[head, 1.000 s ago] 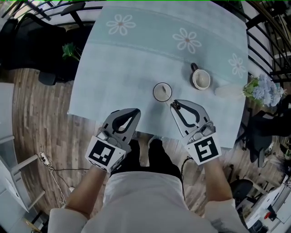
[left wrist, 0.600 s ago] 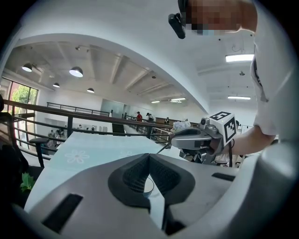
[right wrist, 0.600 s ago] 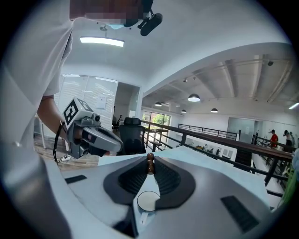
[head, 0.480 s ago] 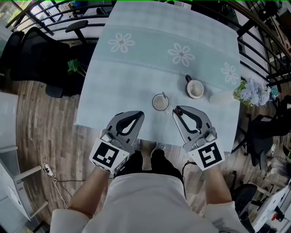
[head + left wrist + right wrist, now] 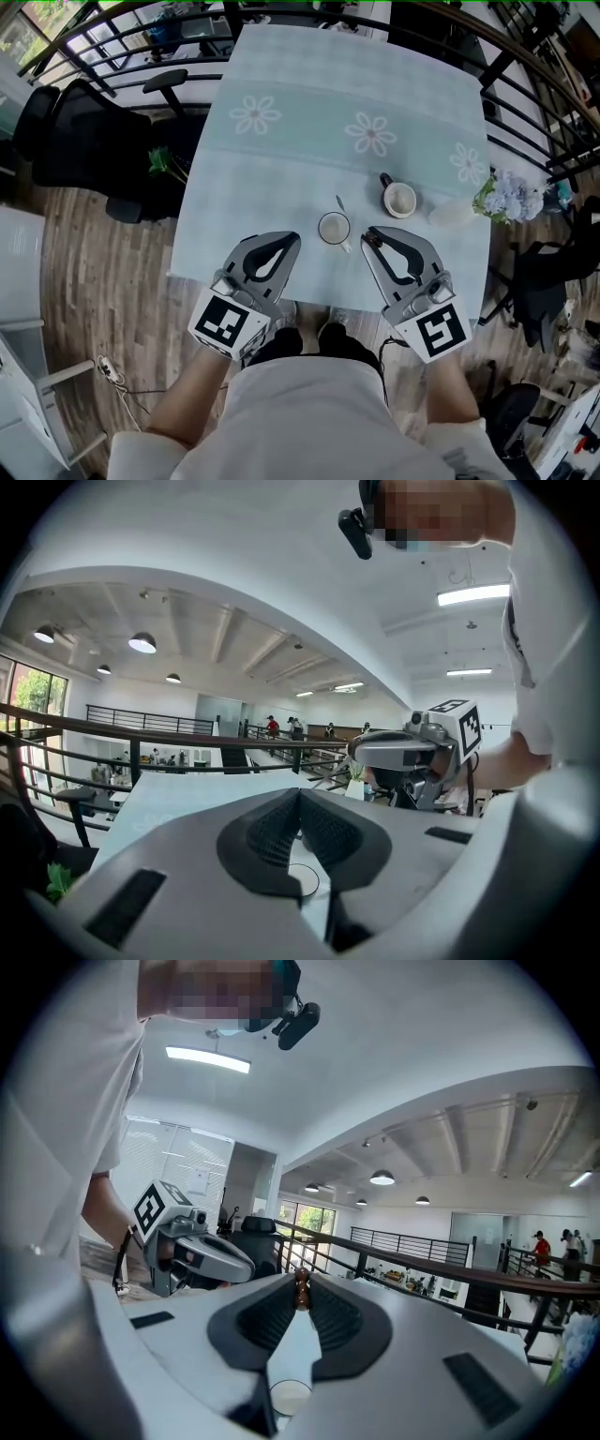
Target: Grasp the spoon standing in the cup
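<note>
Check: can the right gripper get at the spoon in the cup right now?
Probably not yet. The path looks free: only bare tablecloth lies between the right gripper and the cup, and the spoon stands above the rim. But its jaws seem pinched on a small brown piece, which must go first.

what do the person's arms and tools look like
The left tool and right tool are pale grey tapering loops with black ribbed pads. Each carries a white cube with black square markers. A thin black cable trails from the right one. The sleeves are white and short.
</note>
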Available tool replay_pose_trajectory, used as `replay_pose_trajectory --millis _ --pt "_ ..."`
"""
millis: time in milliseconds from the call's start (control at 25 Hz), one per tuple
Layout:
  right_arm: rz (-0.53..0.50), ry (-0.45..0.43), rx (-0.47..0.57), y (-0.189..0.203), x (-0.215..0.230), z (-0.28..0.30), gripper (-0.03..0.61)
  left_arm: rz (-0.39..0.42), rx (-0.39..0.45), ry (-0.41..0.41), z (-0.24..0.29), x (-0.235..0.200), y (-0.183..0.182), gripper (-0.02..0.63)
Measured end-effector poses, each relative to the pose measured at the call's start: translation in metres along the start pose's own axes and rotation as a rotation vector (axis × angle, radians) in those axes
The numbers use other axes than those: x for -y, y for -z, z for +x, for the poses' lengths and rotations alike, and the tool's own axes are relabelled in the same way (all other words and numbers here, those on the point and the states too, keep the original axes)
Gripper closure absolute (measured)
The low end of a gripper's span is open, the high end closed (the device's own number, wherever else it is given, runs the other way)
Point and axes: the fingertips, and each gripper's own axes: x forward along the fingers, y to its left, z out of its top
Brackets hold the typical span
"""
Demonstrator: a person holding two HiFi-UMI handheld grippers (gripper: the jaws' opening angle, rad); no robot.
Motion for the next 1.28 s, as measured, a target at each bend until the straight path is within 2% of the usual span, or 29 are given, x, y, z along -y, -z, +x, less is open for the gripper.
replay_pose_trajectory --millis 600,800,1280 --pt "0.029 0.037 0.058 -0.035 0.006 -0.006 0.522 0.055 0.065 0.012 0.001 -0.014 -0.043 0.595" --pt "0.034 0.035 0.017 -0.027 0.006 -0.011 0.522 0.049 0.075 0.018 0.005 -0.013 -0.046 0.595" --pt "0.051 0.039 0.007 -0.020 0.012 -0.015 0.522 0.041 0.082 0.020 0.012 -0.008 -0.046 0.595"
